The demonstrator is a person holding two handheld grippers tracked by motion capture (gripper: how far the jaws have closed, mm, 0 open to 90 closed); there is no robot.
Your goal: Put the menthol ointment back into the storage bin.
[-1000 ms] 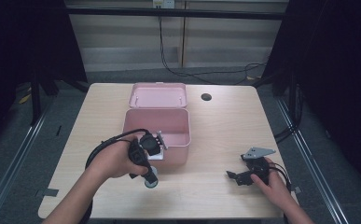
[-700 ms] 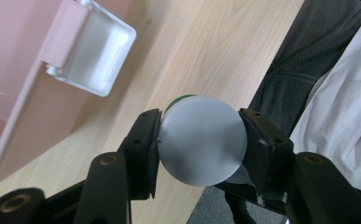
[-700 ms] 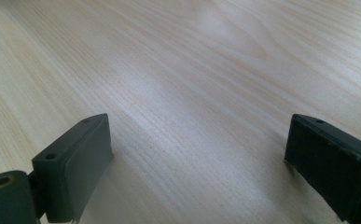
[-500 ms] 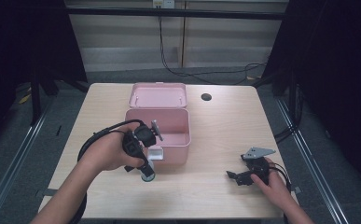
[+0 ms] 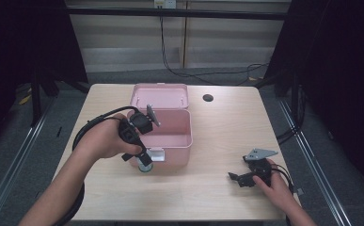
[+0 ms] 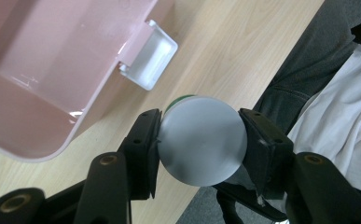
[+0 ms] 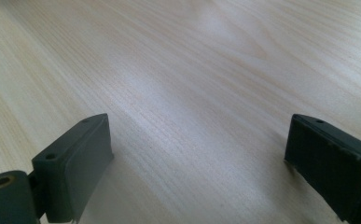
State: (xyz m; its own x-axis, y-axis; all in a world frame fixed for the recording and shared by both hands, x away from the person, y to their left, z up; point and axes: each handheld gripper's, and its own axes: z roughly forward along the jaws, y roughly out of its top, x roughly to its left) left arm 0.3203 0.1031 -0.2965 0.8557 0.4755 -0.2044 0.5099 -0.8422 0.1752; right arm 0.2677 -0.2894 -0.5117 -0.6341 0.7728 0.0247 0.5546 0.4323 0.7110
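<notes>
Grippers: two, one in each of the person's hands.
Pink boxes: one, with one lid.
Round objects: one, held in the left gripper.
Tables: one, light wood grain.

Left gripper (image 6: 200, 140): its two black jaws pinch the round object from opposite sides; in the high view the left gripper (image 5: 144, 162) points down just in front of the box, gripped by the left hand (image 5: 105, 139).
Round object (image 6: 200, 140): seen from above in the left gripper view, it is a smooth, pale grey, frosted-looking dome with a thin green edge peeking out at its top rim. In the high view the round object (image 5: 145, 165) sits under the gripper, close to the front wall of the box; whether it touches the table cannot be told.
Box (image 5: 170, 136): pink plastic, open, rectangular with rounded corners, near the middle of the table (image 5: 217, 127). Its inside looks bare in the left gripper view.
Lid (image 5: 160, 96): pink, hinged back behind the box.
Clasp (image 6: 149, 60): one white latch on the box's front wall, just beside the held object.
Right gripper (image 7: 197, 163): jaws spread wide over bare wood with nothing between them; in the high view the right gripper (image 5: 238, 179) rests low near the table's front right edge, held by the right hand (image 5: 273, 183), well apart from the box.
Hole (image 5: 208, 98): one small dark round opening in the tabletop, right of the lid.
</notes>
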